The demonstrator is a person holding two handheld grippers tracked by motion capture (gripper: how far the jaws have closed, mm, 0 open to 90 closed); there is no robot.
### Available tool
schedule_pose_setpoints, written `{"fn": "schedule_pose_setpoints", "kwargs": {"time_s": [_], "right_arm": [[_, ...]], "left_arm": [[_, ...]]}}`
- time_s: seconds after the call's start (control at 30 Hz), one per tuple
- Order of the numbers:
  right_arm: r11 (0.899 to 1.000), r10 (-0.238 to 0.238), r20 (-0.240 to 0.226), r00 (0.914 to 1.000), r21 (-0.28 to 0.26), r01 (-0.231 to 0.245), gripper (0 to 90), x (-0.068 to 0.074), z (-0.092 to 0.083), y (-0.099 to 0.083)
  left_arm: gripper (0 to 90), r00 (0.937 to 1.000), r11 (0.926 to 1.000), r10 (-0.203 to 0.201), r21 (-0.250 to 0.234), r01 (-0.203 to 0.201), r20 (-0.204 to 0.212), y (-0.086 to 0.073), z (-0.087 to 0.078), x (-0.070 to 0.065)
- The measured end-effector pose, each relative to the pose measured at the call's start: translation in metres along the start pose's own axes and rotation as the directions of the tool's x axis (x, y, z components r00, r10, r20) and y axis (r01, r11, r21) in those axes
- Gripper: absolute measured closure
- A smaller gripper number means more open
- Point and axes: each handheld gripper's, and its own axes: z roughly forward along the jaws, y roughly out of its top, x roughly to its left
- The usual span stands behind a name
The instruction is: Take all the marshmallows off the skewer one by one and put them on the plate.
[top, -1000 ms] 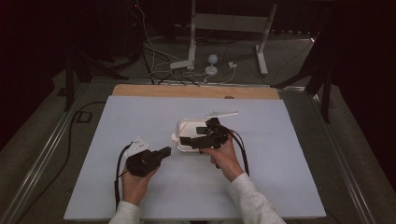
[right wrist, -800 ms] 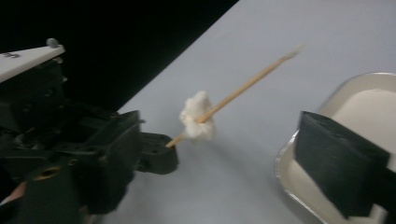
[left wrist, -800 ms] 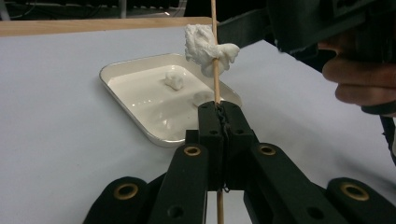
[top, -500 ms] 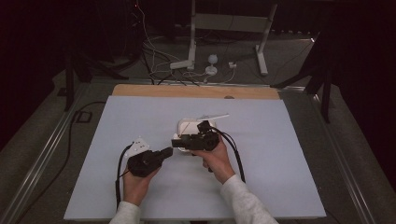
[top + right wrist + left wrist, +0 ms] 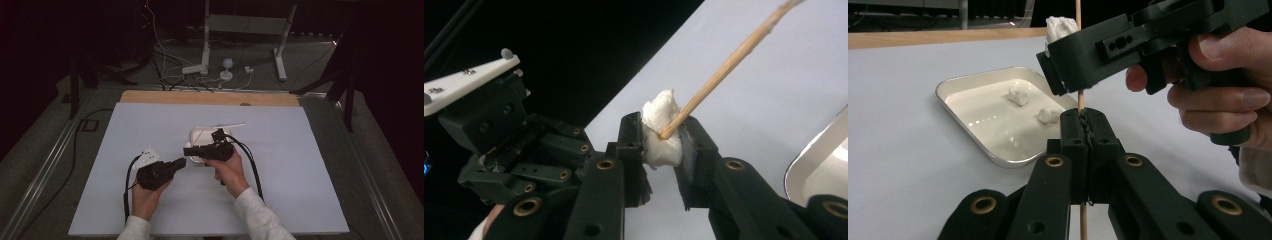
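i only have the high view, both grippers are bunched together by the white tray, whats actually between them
Observer: The left gripper is shut on a thin wooden skewer, seen in the left gripper view.
Operator: and the right one
Observer: The right gripper has just been closing, and its pads press on a white marshmallow with the skewer's tip stuck into it.
Operator: anything in the tray
Observer: Two more white marshmallow pieces lie in the tray.
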Motion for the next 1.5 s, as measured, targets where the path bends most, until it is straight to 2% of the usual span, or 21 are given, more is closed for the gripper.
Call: {"fn": "schedule_pose_setpoints", "kwargs": {"time_s": [0.23,0.27,0.33,0.4,0.47,0.57,0.67,0.97,1.5], "right_arm": [[0.999,0.01,0.001,0.9999,-0.034,-0.01,77.5,0.001,-0.004,0.002],[0.998,0.019,0.021,0.9996,-0.062,-0.017,78.3,0.0,-0.008,0.004],[0.99,0.065,0.019,0.9977,-0.124,-0.063,78.8,-0.007,-0.021,0.009],[0.987,0.08,0.008,0.9967,-0.138,-0.078,78.9,-0.01,-0.028,0.012],[0.991,0.055,0.022,0.9983,-0.121,-0.052,78.7,-0.011,-0.034,0.015],[0.994,0.019,0.051,0.9985,-0.107,-0.014,78.7,-0.009,-0.039,0.016],[0.994,0.025,0.041,0.9988,-0.103,-0.021,78.7,-0.011,-0.041,0.016],[0.996,-0.012,0.067,0.9977,-0.088,0.018,78.9,-0.007,-0.042,0.023],[0.997,-0.044,0.076,0.9961,-0.067,0.049,79.1,-0.004,-0.044,0.03]], "left_arm": [[90.0,0.9998,1.0,-0.002,-0.006,0.002,0.017,0.0,-0.002,0.002],[90.0,0.9999,1.0,0.005,0.005,-0.005,0.012,-0.001,-0.002,0.002],[90.0,0.9998,0.9999,0.003,0.01,-0.003,0.019,-0.004,-0.004,0.003],[90.0,0.9994,1.0,0.002,0.003,-0.002,0.033,-0.003,-0.004,0.003],[90.0,0.9991,0.9995,0.026,0.019,-0.027,0.033,-0.002,0.0,-0.001],[90.0,0.9986,0.9993,0.031,0.021,-0.031,0.043,-0.003,0.003,-0.003],[90.0,0.9985,0.9993,0.034,0.014,-0.035,0.044,-0.002,0.001,-0.003],[90.0,0.9979,0.9989,0.045,0.008,-0.045,0.046,-0.002,-0.003,-0.001],[90.0,0.996,0.9979,0.064,0.001,-0.064,0.061,0.0,-0.009,0.002]]}}
